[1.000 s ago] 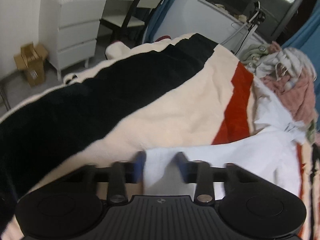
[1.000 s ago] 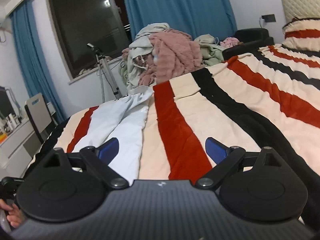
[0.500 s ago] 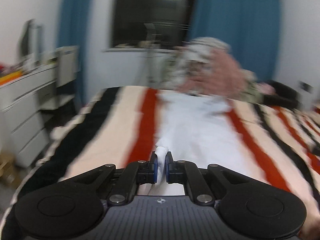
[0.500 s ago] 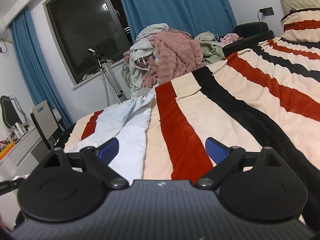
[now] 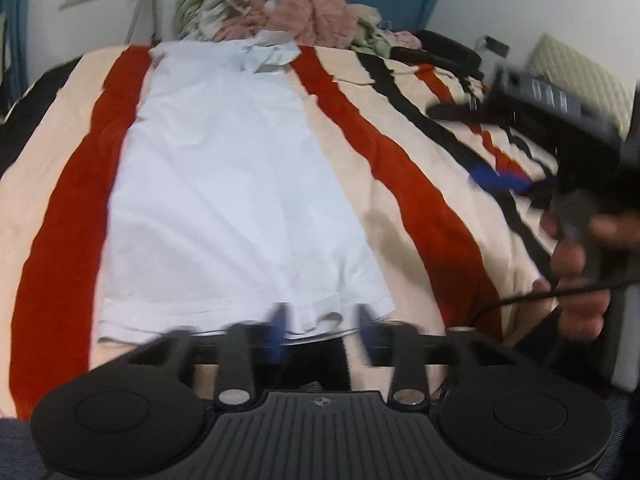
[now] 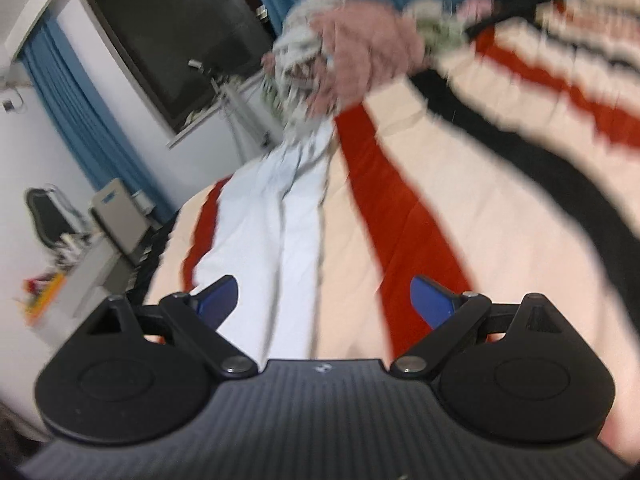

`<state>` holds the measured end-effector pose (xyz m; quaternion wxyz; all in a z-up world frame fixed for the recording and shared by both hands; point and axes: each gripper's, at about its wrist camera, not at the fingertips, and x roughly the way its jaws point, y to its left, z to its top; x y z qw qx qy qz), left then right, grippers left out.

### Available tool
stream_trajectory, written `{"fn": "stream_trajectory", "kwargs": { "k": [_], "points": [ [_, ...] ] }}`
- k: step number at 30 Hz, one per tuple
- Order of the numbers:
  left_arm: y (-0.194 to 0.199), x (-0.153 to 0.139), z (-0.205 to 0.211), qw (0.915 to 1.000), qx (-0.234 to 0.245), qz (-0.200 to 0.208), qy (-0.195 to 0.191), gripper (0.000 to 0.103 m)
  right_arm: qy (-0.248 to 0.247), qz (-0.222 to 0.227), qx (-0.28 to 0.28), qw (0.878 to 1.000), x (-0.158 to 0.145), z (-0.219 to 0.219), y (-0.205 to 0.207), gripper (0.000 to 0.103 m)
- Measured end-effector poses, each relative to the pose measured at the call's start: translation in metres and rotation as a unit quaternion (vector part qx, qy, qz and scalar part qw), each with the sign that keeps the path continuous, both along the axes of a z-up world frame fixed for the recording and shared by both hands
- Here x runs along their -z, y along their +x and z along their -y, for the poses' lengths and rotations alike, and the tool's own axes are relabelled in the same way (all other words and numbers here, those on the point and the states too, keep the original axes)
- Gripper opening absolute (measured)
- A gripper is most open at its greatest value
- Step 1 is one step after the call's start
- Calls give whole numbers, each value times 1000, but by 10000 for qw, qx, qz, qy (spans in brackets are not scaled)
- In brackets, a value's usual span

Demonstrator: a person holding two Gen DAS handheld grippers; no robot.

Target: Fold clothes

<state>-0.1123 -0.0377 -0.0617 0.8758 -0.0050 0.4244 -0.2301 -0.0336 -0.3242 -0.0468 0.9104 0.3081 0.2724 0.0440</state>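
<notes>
The white garment is laid out long on the striped bed, its near hem just ahead of the left gripper, whose jaws have just been opening and now hold nothing. The right gripper is spread wide and empty, the garment ahead to its left. For a clean fold, both near hem corners are best pinched evenly before lifting.

White garment flat on striped blanket, left hand-held gripper just opened over its hem
</notes>
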Motion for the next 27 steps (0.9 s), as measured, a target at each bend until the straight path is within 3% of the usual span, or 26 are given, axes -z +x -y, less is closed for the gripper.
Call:
{"fn": "stream_trajectory", "kwargs": {
  "k": [3, 5, 8, 10, 13, 15, 18, 20, 21, 22, 25, 27],
  "points": [
    [17, -15, -38, 9979, -383, -115, -501, 66, 621, -264, -256, 9974, 15, -2, 6, 94],
    [32, -20, -62, 9948, -813, -45, -607, 82, 811, -404, -379, 9952, 22, -8, 9, 94],
    [59, -12, -94, 9857, -1456, -166, -836, 83, 1008, -639, -539, 9914, 34, -16, 14, 94],
    [78, 3, -110, 9773, -1732, -477, -1122, 83, 1027, -865, -608, 9891, 42, -23, 18, 78],
    [101, 28, -121, 9662, -2132, -868, -1161, 81, 1108, -1295, -627, 9834, 59, -31, 26, 77],
    [109, 34, -124, 9634, -2164, -1022, -1208, 81, 1166, -1447, -601, 9807, 68, -36, 29, 77],
    [106, 38, -127, 9627, -2145, -1093, -1237, 68, 1306, -1433, -754, 9781, 68, -41, 26, 77],
    [99, 38, -132, 9605, -2099, -1194, -1383, 38, 1512, -1420, -905, 9740, 68, -43, 22, 74],
    [92, 37, -134, 9581, -2125, -1185, -1509, 28, 1630, -1436, -957, 9714, 69, -43, 20, 67],
    [85, 37, -136, 9556, -2152, -1174, -1637, 9, 1761, -1474, -988, 9682, 70, -44, 17, 57],
    [71, 25, -147, 9459, -2238, -982, -2135, 6, 1984, -1552, -981, 9628, 72, -44, 8, 32],
    [62, 22, -156, 9397, -2371, -958, -2273, 6, 1972, -1532, -871, 9644, 70, -43, 2, 30]
  ]
}}
